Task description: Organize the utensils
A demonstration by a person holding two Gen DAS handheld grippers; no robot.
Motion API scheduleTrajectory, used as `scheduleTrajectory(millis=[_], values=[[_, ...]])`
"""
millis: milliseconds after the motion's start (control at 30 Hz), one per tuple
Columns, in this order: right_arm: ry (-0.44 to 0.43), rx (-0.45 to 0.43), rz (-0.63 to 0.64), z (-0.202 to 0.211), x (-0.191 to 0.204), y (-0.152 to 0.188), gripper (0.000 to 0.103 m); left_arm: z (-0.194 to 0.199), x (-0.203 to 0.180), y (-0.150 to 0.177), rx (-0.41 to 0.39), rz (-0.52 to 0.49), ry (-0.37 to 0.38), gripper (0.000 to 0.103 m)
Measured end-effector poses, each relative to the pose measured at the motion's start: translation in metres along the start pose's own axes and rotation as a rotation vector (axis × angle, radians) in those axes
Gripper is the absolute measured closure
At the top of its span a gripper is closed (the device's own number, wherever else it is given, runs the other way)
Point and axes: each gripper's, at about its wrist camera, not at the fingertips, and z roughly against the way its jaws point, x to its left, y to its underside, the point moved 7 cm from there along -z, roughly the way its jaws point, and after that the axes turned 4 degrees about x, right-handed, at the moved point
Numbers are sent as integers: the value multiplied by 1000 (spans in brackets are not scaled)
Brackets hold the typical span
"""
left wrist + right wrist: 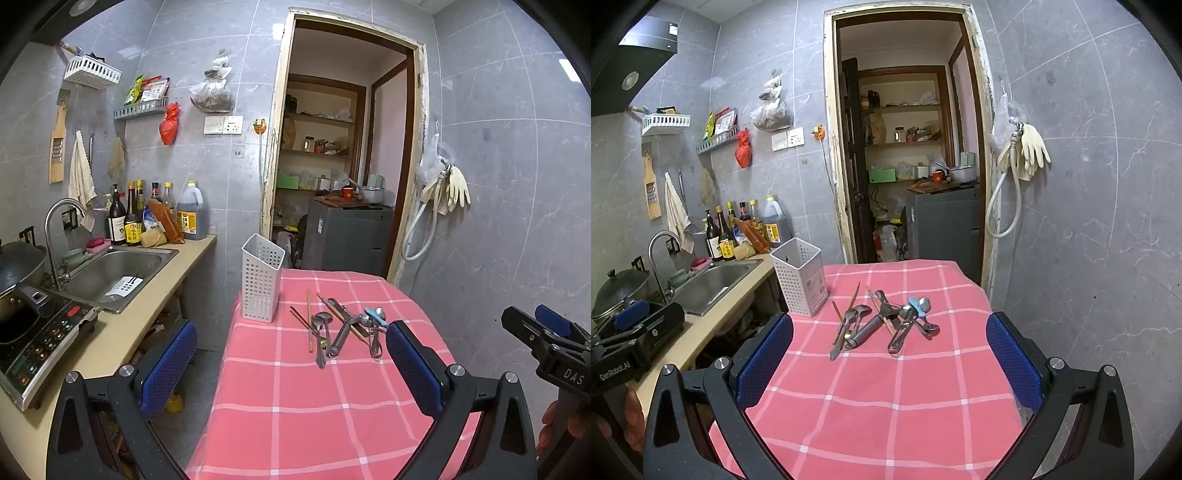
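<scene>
Left gripper [291, 362] and right gripper [890, 358]: jaws spread wide, nothing between (blue pads bare), hovering over the near part of the pink checked tablecloth [295, 413]. Farther along that cloth, heaped utensils [341, 330]; beside them, at its far left corner, white perforated holder [261, 282].

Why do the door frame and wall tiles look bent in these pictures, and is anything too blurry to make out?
Both views are fisheye: in the left wrist view the door frame bows and black corners ring the image; in the right wrist view the tile lines curve the same way. The light is even and soft. The utensils and white holder stay sharp; only the shelf items beyond the doorway are too small to read.
</scene>
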Motion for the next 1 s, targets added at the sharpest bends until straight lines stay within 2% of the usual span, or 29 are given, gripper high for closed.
scheduleTrajectory(millis=[1000], values=[[1,4,1,0,4,1,1,-1,0,0,6,0,1,0]])
